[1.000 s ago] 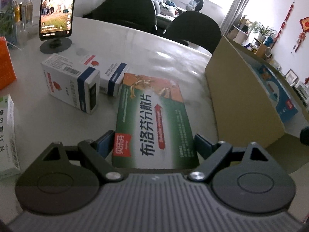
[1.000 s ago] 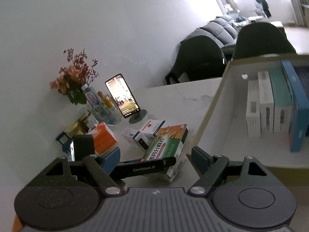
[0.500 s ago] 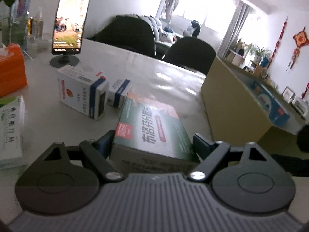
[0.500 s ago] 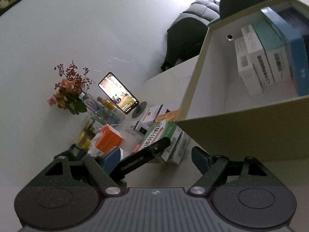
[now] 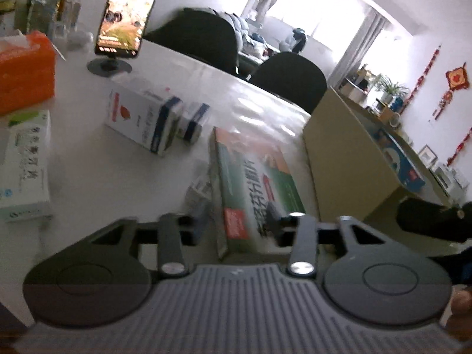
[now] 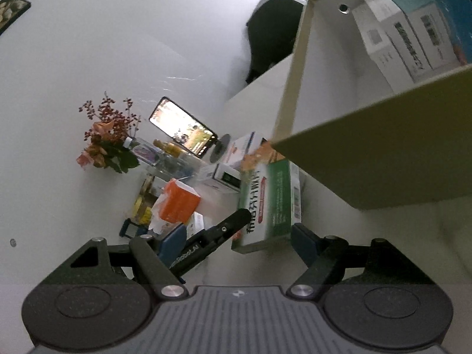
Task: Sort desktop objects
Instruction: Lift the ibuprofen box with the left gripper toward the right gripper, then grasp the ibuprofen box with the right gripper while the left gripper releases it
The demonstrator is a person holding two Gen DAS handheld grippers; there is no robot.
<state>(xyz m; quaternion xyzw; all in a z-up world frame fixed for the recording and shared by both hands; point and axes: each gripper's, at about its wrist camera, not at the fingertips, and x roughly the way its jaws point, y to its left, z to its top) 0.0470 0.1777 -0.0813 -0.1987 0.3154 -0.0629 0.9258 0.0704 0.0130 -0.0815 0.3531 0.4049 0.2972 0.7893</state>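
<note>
Your left gripper (image 5: 236, 224) is clamped across the near end of the green medicine box (image 5: 256, 188), one finger on each long side. The box stands tilted on a long edge, raised off the white table (image 5: 88, 162). Its long axis runs away from your gripper toward the far chairs, printed face turned toward the storage box (image 5: 348, 159) just beside it. Your right gripper (image 6: 239, 236) is spread wide and holds nothing; the same green box shows between its fingers further off. Inside the storage box several cartons (image 6: 407, 29) stand side by side. A white and blue carton (image 5: 141, 118) and an orange tissue box (image 5: 26, 76) sit well apart to the left.
</note>
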